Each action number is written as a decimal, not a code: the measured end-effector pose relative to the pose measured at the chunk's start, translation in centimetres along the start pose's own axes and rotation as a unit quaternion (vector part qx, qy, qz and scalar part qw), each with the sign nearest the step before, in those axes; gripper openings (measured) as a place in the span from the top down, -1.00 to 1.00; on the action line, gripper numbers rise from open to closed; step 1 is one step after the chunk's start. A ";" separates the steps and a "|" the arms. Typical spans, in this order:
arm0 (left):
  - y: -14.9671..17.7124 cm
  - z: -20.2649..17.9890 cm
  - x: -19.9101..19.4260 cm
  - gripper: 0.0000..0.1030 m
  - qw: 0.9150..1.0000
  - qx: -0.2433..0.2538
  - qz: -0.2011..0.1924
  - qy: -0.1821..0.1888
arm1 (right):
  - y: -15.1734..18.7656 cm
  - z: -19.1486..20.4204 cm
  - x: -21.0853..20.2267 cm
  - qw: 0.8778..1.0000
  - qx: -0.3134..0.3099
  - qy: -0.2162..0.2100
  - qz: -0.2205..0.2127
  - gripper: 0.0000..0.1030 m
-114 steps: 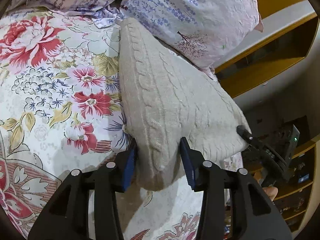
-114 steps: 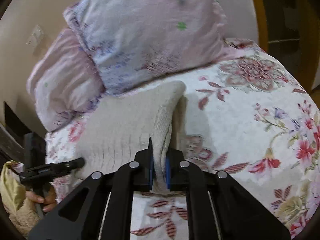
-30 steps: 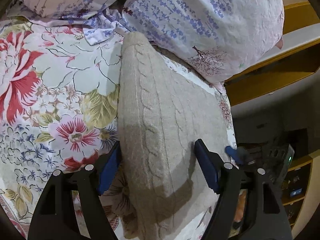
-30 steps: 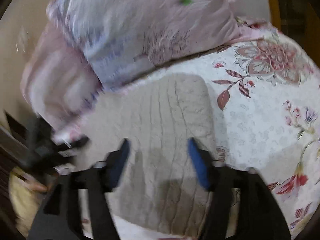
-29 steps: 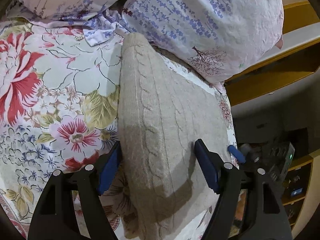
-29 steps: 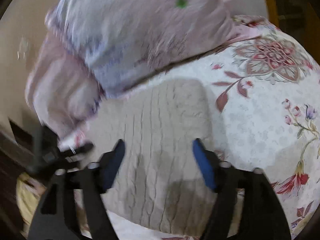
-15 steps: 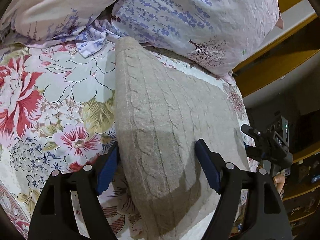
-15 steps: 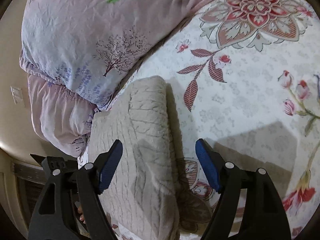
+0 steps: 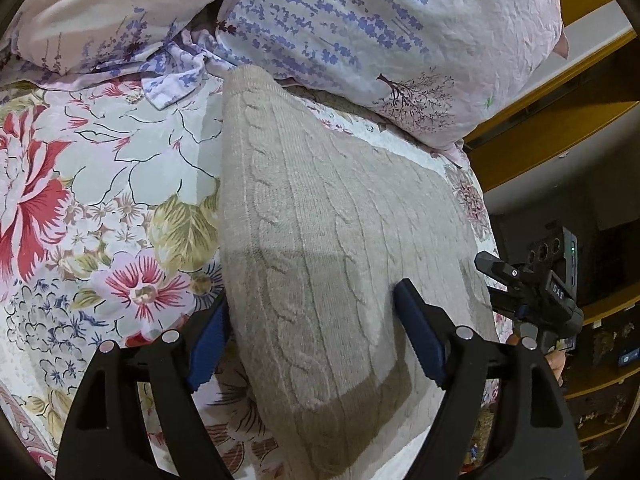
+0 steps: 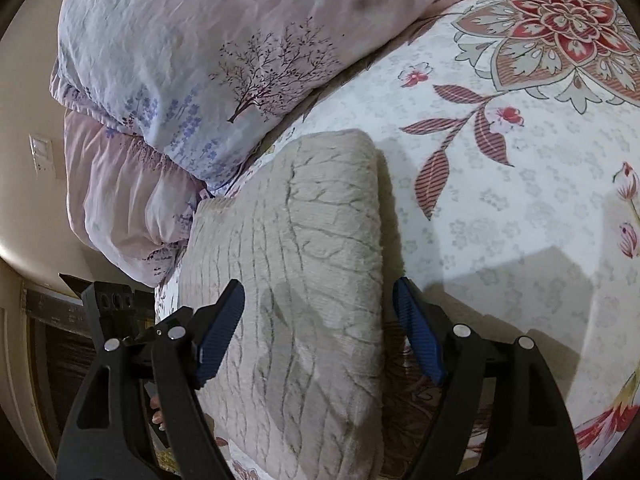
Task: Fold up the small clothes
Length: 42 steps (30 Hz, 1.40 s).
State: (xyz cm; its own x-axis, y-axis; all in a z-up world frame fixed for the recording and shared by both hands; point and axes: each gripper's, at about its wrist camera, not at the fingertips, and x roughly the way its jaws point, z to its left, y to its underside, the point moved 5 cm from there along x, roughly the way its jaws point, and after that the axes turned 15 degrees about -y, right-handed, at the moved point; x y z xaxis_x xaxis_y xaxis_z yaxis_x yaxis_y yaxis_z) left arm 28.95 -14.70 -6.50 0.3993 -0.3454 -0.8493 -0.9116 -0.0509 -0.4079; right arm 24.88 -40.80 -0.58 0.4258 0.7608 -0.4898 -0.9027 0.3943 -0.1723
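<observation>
Folded sweater (image 9: 320,240) lies lengthwise, lower centre toward upper frame, directly beneath both claws. Left gripper (image 9: 316,340) and right gripper (image 10: 316,332) straddle it, jaws opening, gripping nothing.

A floral bedsheet (image 9: 100,200) covered the bed, with two lavender-print pillows (image 10: 200,52) stacked at its head (one atop the other). Yellow wooden shelving (image 9: 560,120) stood beyond, beside a cream wall (image 10: 24,120).
</observation>
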 end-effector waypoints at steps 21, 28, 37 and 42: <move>-0.5 0.0 0.1 -0.12 0.997 -0.037 -0.007 0.067 | 1.8 2.0 2.3 0.999 -0.029 -0.008 0.041 0.30; -0.5 0.0 -2.5 0.24 0.991 -0.032 -0.024 0.130 | 2.6 5.1 0.7 0.998 -0.036 -0.045 -0.001 0.44; -0.7 4.8 -9.5 0.24 0.985 -0.031 -0.064 0.159 | 4.1 11.5 3.7 0.992 -0.093 -0.088 -0.009 0.48; -0.5 10.6 -10.6 0.24 0.986 -0.061 -0.072 0.140 | 5.7 13.4 9.0 0.988 -0.128 -0.079 0.018 0.48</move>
State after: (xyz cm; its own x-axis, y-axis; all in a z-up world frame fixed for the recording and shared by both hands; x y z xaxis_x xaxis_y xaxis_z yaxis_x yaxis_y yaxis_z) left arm 26.20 -1.03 -0.85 0.4974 -0.5713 -0.6529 -0.8597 -0.2236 -0.4593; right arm 24.34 -24.82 5.47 0.3794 0.8512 -0.3627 -0.8950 0.2383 -0.3770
